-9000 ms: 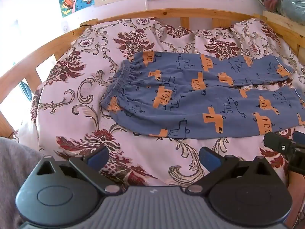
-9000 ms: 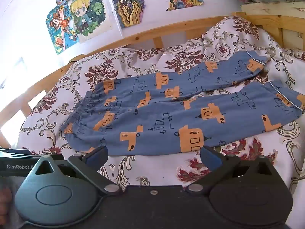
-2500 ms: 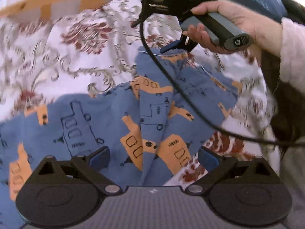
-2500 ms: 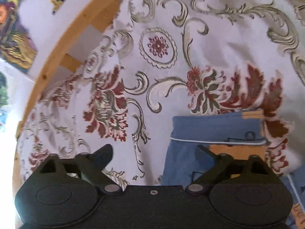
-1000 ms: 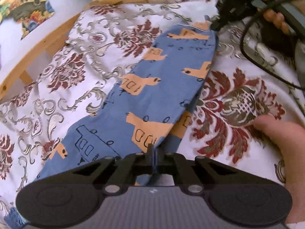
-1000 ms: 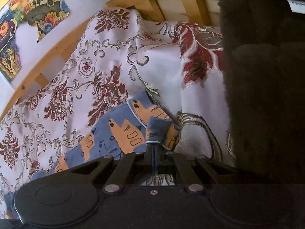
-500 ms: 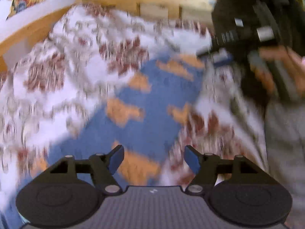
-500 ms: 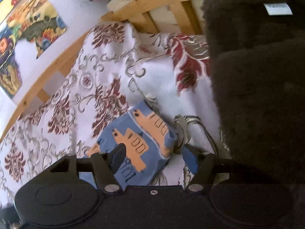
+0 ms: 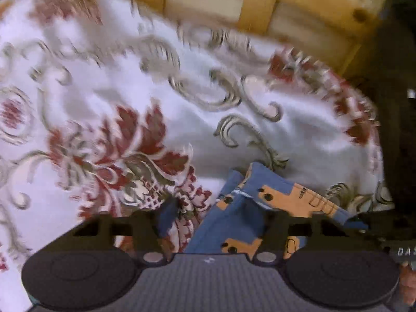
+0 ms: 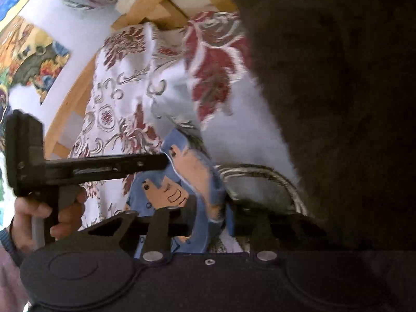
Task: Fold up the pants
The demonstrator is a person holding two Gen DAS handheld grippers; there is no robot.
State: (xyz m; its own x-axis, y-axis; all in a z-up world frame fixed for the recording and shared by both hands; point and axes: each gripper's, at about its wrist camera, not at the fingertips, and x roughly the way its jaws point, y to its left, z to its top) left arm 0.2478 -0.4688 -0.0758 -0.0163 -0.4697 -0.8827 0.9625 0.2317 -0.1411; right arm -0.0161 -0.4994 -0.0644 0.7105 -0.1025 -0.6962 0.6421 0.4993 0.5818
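Both grippers have their fingers spread apart, gripping nothing. On the left gripper (image 9: 215,218) the blue-padded fingers stand wide, and the cuff end of the pants (image 9: 262,202) lies between them, nearer the right finger, at about 5 o'clock in that view. On the right gripper (image 10: 208,221) the fingers are less widely parted, and a raised fold of the pants (image 10: 192,174) stands in the gap; whether the pads touch the cloth I cannot tell.

Beneath lies a white bedspread (image 9: 109,98) with dark red flowers and grey-green scrolls, rumpled toward 1 o'clock. Pale wooden bed rails (image 9: 262,7) run along the top of the left view, blurred. In the right view a white wall with a colourful poster (image 10: 28,59) shows at 10 o'clock, and a dark fuzzy mass (image 10: 338,91), which I cannot name, fills the right side from 12 to 4 o'clock.

A hand (image 10: 39,215) at 8 o'clock in the right view holds the left gripper's handle, its black bar reaching to the pants' edge.
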